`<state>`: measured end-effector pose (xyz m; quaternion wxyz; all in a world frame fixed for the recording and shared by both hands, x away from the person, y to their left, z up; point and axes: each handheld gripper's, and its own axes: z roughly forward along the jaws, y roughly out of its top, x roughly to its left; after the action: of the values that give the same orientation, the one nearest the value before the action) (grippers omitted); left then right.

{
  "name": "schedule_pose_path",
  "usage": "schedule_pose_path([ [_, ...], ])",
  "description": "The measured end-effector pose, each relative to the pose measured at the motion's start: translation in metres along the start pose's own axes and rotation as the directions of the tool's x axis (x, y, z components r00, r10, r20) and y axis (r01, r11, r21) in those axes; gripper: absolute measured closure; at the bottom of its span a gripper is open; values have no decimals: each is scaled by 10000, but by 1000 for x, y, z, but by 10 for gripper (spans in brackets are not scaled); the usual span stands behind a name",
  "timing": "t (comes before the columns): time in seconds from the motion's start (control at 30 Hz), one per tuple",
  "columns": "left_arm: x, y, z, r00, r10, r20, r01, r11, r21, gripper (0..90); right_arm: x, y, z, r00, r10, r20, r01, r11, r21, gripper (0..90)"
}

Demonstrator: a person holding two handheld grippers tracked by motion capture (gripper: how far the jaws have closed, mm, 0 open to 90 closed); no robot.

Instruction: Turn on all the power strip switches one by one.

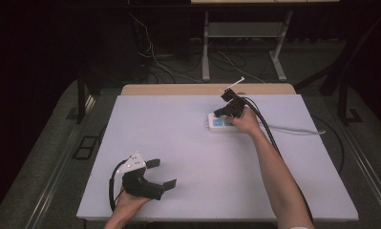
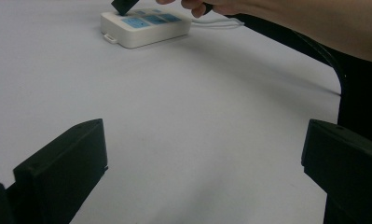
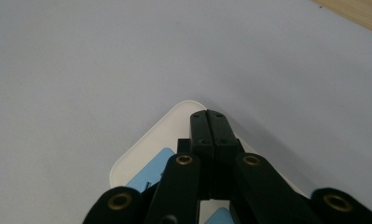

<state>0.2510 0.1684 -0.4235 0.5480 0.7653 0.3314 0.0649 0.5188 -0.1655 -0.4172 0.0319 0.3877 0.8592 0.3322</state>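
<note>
My right hand-held gripper, jaws closed empty, sits atop the power strip, its long axis running three-to-nine o'clock.

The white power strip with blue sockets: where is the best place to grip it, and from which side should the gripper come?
Probably across the two long side walls of the white rectangular power strip with blue sockets, coming from above. It lies flat on the white table, so its broad top gives no hold. The free end opposite the white cable looks clearest.

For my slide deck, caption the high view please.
Right tongs shut over a white power strip; left tongs open near the table edge.
</note>
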Motion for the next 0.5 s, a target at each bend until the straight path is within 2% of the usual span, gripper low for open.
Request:
schedule_pose_path([
  [0.2,3,0,-1,9999,-115,-29,115,9999,-62,0,-2,-2,-6,9997,130,-207,-134,9996,-236,900],
  [0.27,2,0,0,9999,-116,-17,115,9999,-40,0,-1,-1,-13,9994,145,-310,-161,9985,-525,900],
  [0.43,0,0,1,10000,-37,27,37,10000,-10,0,5,-3,-32,9996,34,-268,-55,9968,-801,895],
  [0.5,0,0,1,10000,-50,32,50,10000,-9,0,8,-6,-39,9997,10,-250,-32,9960,-896,866],
])
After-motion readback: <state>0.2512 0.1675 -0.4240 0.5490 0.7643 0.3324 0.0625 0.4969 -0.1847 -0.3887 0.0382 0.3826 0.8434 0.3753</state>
